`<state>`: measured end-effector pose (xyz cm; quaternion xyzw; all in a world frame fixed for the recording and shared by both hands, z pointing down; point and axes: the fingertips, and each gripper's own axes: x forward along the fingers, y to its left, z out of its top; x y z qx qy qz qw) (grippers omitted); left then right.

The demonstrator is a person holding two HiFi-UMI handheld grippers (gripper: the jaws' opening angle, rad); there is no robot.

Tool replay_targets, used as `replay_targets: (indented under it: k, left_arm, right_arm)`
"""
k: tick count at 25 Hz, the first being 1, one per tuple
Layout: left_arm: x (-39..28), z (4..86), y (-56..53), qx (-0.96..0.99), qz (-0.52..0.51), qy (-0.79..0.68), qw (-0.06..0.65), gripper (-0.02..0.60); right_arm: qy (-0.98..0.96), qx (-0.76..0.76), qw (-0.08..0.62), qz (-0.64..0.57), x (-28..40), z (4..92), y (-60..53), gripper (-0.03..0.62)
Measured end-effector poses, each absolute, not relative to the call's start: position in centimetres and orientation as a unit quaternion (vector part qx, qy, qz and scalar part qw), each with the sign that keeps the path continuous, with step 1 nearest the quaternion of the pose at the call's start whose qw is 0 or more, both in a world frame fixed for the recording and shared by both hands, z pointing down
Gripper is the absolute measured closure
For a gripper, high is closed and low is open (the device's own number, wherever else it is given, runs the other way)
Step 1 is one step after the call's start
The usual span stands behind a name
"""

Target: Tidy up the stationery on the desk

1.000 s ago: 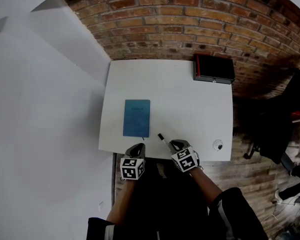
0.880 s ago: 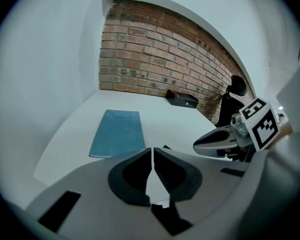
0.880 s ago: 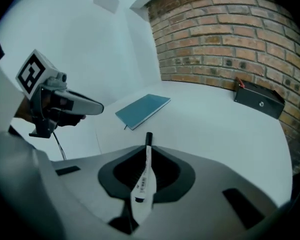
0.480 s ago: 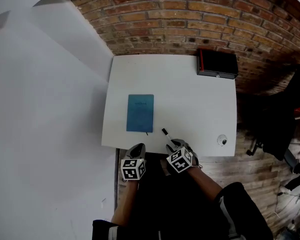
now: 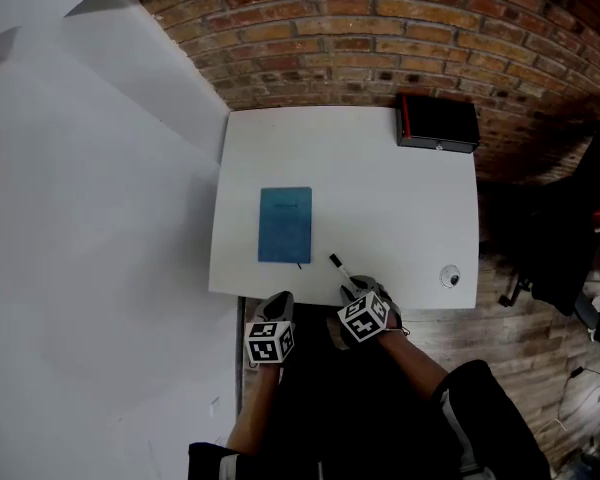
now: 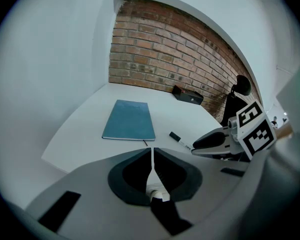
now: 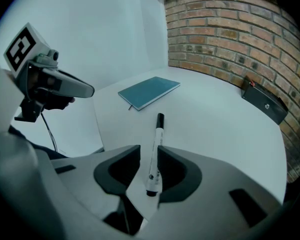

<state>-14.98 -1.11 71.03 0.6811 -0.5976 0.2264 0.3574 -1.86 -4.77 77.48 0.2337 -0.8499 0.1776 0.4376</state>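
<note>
The marker (image 7: 155, 149), white with a black cap, lies on the white desk (image 5: 380, 198) near its front edge, cap towards the blue notebook (image 5: 285, 225), its tail between the parted jaws of the right gripper (image 7: 149, 148), which have just been opening and do not clamp it. The left gripper (image 6: 152, 151) hangs just off the front edge with jaws together on nothing; a black box (image 5: 438, 123) sits at the far right corner, well clear. Against a second ago, the notebook and box lie as they did.
</note>
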Motion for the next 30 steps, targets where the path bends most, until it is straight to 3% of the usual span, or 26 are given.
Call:
replay_targets:
  k: [30]
  left_arm:
    - [-14.9, 71.1, -1.7, 0.7, 0.229, -0.576, 0.355, 0.555]
  right_arm:
    - [-0.82, 0.281, 0.435, 0.246, -0.6, 78.5, -5.5, 0.513]
